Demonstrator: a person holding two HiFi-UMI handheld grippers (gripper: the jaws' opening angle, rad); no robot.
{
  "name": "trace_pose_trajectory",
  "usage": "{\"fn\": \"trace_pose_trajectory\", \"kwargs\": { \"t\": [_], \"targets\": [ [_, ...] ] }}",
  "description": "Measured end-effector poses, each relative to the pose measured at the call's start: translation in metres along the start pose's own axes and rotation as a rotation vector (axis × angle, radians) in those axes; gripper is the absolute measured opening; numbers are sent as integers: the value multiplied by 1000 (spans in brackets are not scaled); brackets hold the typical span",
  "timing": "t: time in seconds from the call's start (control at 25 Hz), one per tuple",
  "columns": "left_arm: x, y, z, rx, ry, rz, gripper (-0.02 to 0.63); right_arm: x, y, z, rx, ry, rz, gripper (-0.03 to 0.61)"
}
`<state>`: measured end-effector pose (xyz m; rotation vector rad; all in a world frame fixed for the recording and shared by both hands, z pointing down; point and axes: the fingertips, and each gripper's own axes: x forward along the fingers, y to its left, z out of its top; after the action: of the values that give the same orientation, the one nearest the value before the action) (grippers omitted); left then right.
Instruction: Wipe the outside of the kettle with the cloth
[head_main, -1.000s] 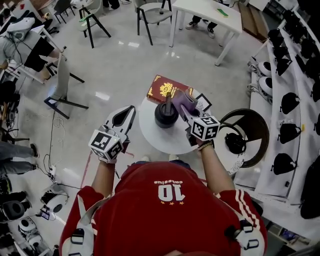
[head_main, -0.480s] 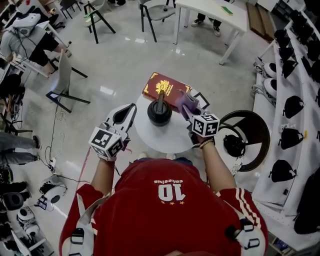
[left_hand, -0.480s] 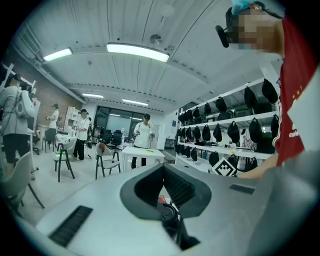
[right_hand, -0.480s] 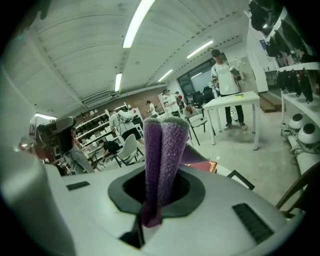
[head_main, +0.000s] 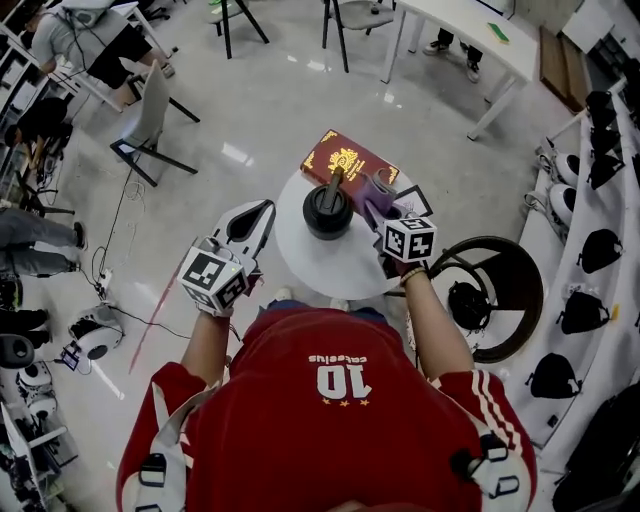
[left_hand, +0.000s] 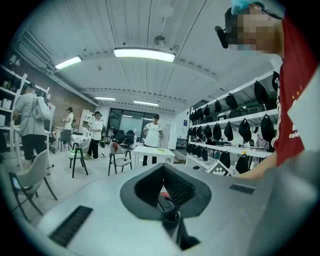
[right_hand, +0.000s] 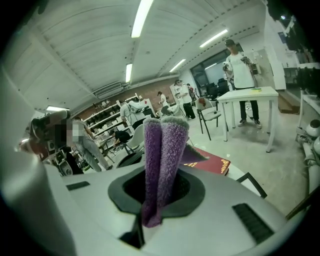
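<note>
The right claw (head_main: 374, 203) is clamped on the folded purple cloth (right_hand: 164, 150), just beside the black kettle (head_main: 328, 211). The kettle stands on the round white surface (head_main: 322, 268) near a red book (head_main: 347, 161). The left claw (head_main: 256, 215) hangs closed and empty off the surface's left edge. With nothing steadying the kettle, 1 firm wipe could shove or tip it.
</note>
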<state>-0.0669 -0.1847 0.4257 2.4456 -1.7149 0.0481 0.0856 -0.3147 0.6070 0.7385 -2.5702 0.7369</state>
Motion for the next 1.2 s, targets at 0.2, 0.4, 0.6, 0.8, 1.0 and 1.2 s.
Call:
{"fn": "trace_pose_trajectory", "kwargs": {
  "t": [0.2, 0.4, 0.6, 0.8, 1.0, 1.2],
  "targets": [
    [-14, -4, -11, -7, 2, 65, 6, 18, -6, -18, -137, 94, -13, 48],
    [-28, -6, -23, -13, 3, 123, 6, 30, -4, -34, -319, 169, 2, 48],
    [-33, -16, -30, -17, 16, 138, 6, 38, -2, -45, -426, 220, 18, 48],
    [-36, -19, -31, -18, 14, 148, 6, 41, -2, -59, -472, 264, 34, 48],
    [-38, -24, -33, -33, 10, 153, 6, 34, 0, -68, -474, 277, 52, 48],
    [-37, -29, -33, -32, 10, 151, 6, 25, 6, -74, -460, 273, 70, 48]
  ]
}}
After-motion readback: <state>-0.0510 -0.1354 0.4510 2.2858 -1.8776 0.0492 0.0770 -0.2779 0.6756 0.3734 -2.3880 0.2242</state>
